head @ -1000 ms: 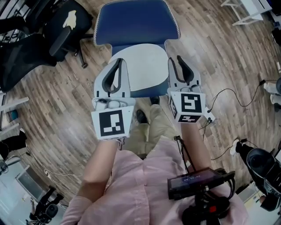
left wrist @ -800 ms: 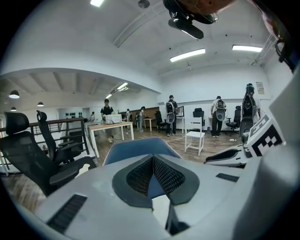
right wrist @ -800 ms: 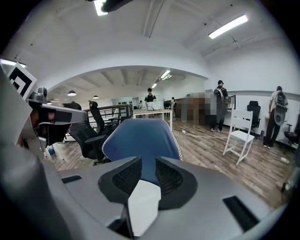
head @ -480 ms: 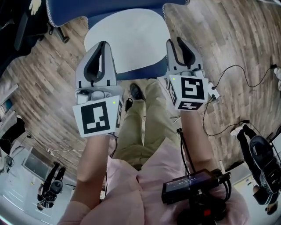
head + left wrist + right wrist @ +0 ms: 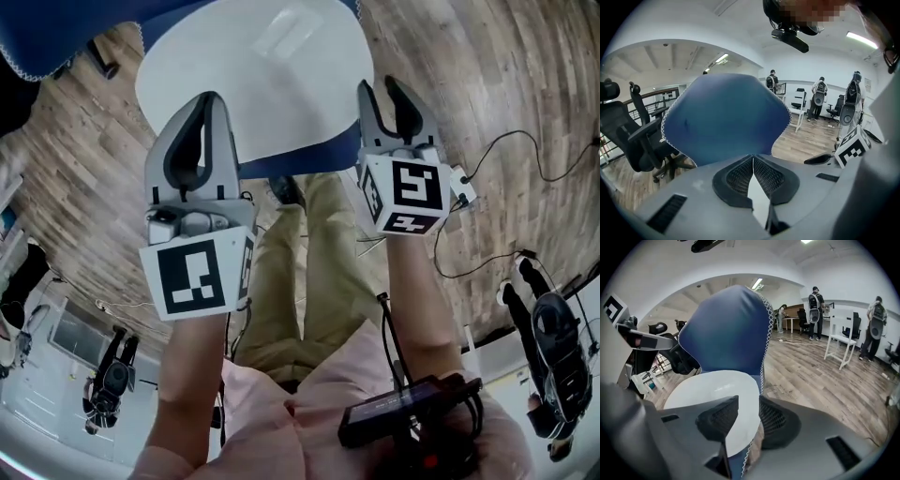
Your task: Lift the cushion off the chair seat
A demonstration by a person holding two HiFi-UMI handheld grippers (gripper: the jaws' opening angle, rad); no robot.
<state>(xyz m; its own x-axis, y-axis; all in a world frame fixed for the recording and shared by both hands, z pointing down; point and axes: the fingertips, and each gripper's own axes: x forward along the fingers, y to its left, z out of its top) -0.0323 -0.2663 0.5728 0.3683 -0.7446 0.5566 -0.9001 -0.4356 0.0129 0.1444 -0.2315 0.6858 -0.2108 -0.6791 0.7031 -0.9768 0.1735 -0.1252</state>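
A white round cushion [image 5: 272,75] lies on the blue chair seat [image 5: 305,157], in front of the blue chair back [image 5: 726,117]. My left gripper [image 5: 202,101] hovers over the cushion's front left part. It is shut, its pads meeting at the tips with nothing held. My right gripper [image 5: 382,89] stands open at the cushion's right edge. In the right gripper view the cushion [image 5: 712,387] and the seat's white-piped edge [image 5: 761,366] run in between the jaws of the right gripper [image 5: 747,408]. In the left gripper view the left gripper [image 5: 753,159] shows only a thin white wedge below its tips.
The floor is wood, with cables [image 5: 487,150] at the right and dark gear [image 5: 558,347] by them. The person's legs [image 5: 309,253] stand just before the seat. A black office chair [image 5: 623,136] is to the left, and a white table [image 5: 841,345] and several people [image 5: 818,98] stand far back.
The person has stepped closer to the chair. Both grippers have come forward, from short of the seat's front edge to over and beside the cushion. The jaws look unchanged.
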